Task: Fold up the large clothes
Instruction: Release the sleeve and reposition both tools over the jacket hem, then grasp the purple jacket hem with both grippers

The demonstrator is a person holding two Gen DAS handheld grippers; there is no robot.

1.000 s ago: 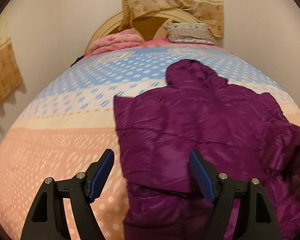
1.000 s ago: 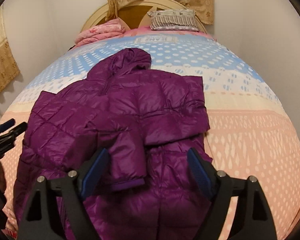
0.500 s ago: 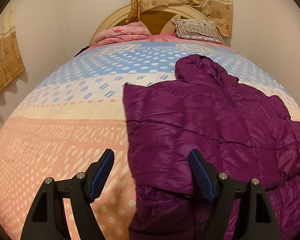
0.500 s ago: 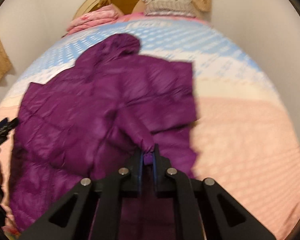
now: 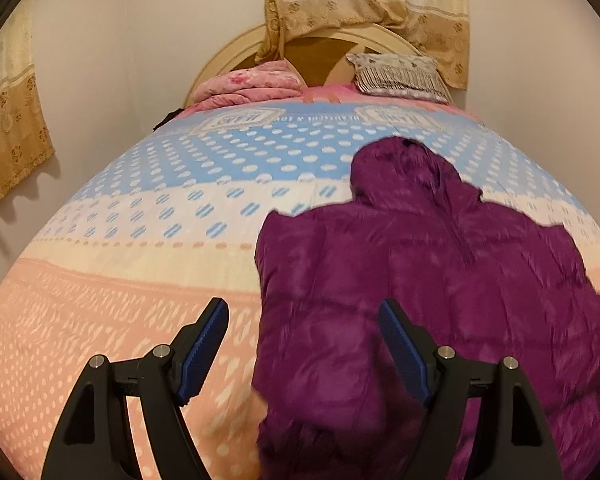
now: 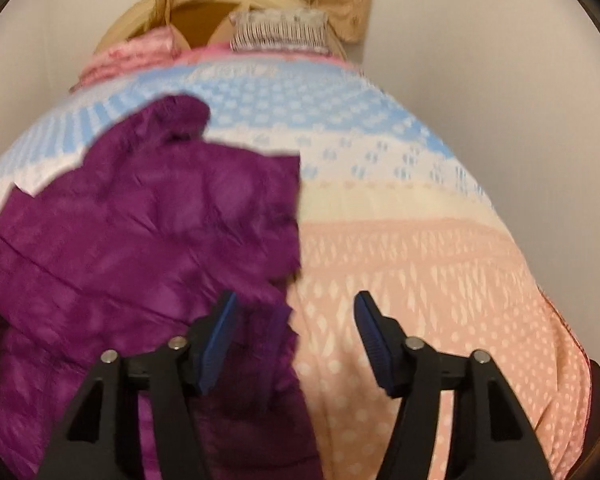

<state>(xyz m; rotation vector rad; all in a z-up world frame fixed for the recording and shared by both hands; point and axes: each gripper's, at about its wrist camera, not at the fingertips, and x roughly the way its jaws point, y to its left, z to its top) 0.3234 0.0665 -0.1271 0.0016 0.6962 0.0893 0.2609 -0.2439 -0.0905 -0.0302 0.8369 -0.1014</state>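
A purple puffer jacket (image 5: pixel 440 300) is lying spread on the patterned bedspread (image 5: pixel 140 280), hood pointing toward the headboard (image 5: pixel 228 64), where a pink folded blanket (image 5: pixel 252 86) and a striped pillow (image 5: pixel 396 76) are sitting under a beige curtain (image 5: pixel 368 8). The left gripper (image 5: pixel 304 344) is hovering released, its jaws straddling the jacket's near edge without pinching it. The right gripper (image 6: pixel 296 336) has just been opening its jaws; in that blurred view the jacket's edge seems to be lying below them, unpinched.
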